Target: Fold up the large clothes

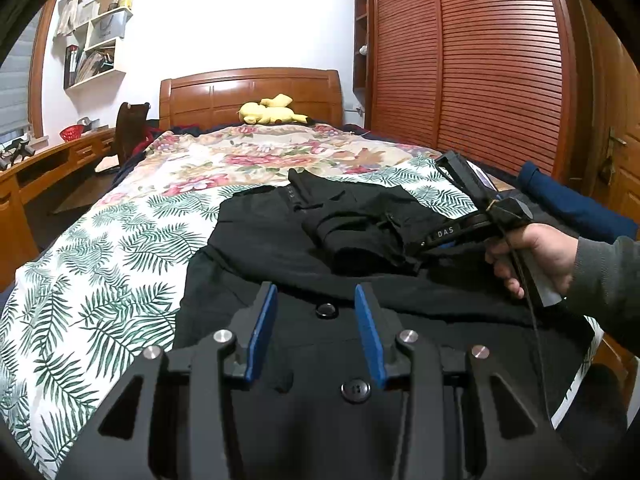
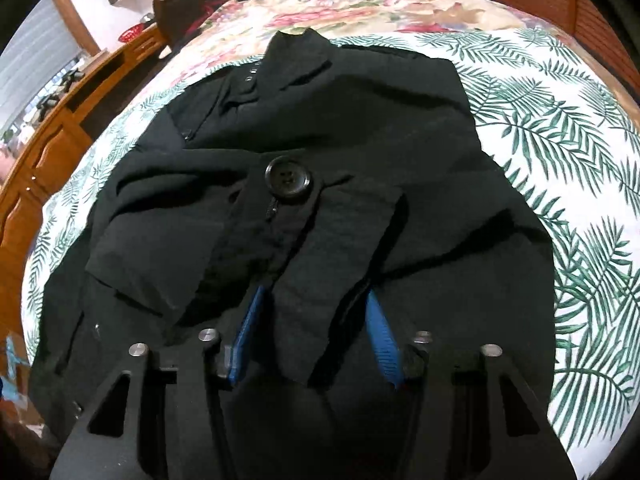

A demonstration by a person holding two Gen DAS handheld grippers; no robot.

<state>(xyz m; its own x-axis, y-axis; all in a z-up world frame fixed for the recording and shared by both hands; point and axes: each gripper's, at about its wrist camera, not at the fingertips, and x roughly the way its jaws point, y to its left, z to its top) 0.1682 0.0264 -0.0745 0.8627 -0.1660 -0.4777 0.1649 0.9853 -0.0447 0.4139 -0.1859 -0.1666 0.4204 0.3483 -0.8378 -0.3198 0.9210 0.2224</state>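
A large black coat [image 1: 280, 240] with big black buttons lies spread on the bed; it also fills the right wrist view [image 2: 360, 128]. My left gripper [image 1: 316, 296] is open and empty, hovering over the coat's near part by a button [image 1: 326, 310]. My right gripper [image 2: 312, 308] is open, and a folded sleeve or flap of the coat [image 2: 320, 300] lies between its blue fingers [image 2: 248, 332]. In the left wrist view the right gripper's body [image 1: 472, 216] lies over the coat's right side, with its tips hidden in bunched cloth.
The bed has a palm-leaf sheet [image 1: 100, 280] and a floral quilt [image 1: 280, 148], with a yellow plush toy [image 1: 272, 112] at the wooden headboard. A wooden desk [image 1: 40, 172] and chair stand on the left, a slatted wardrobe [image 1: 480, 60] on the right. A blue garment [image 1: 568, 200] lies at right.
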